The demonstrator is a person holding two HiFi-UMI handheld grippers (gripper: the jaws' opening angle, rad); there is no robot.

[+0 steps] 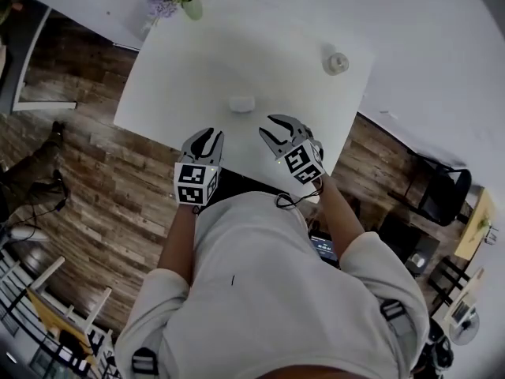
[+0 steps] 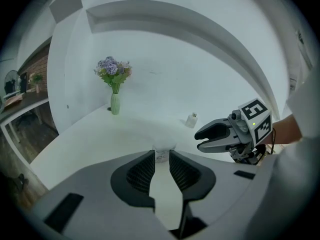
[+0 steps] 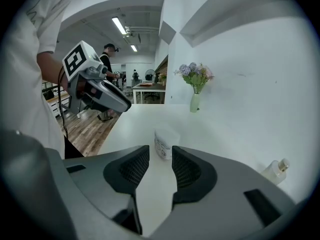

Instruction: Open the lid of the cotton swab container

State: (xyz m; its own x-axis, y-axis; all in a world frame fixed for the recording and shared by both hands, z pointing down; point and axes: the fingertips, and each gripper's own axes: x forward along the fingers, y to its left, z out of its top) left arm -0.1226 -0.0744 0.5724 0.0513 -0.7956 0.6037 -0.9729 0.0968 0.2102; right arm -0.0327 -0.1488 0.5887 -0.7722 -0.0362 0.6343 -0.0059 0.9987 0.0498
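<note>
As far as shown, barely begun: lid (image 1: 241, 101) of the small translucent white plastic cotton swab container (image 3: 162, 146) not yet lifted, no grasp made, approach only. Left to do, by this reading: close in, steady the body, catch the lid, raise it.

Far left corner of the white rectangular desk (image 1: 181, 77): pale green vase of purple flowers (image 1: 192, 8), well apart from the work.

Next, left hand-held gripper (image 1: 207, 135): hovers above the near desk edge, partly open, nothing between the ribbed pads (image 2: 141, 170); points at the container from short of it, not touching.

Then the container itself: stands upright and alone around the middle of the desk, nearer the front edge, ahead of both tools and roughly between their lines of aim. Looks boxy with rounded corners, cloudy walls, a dark printed label on one side. Appears closed, lid seated on top; seam and hinge too small to make out, so cannot tell which way opens.

Just right of that, right hand-held gripper (image 1: 268, 126): also above the near edge, likewise partly open and empty, aimed at the same container and apart from it.

Far right: small white bottle (image 1: 335, 61), well clear.
</note>
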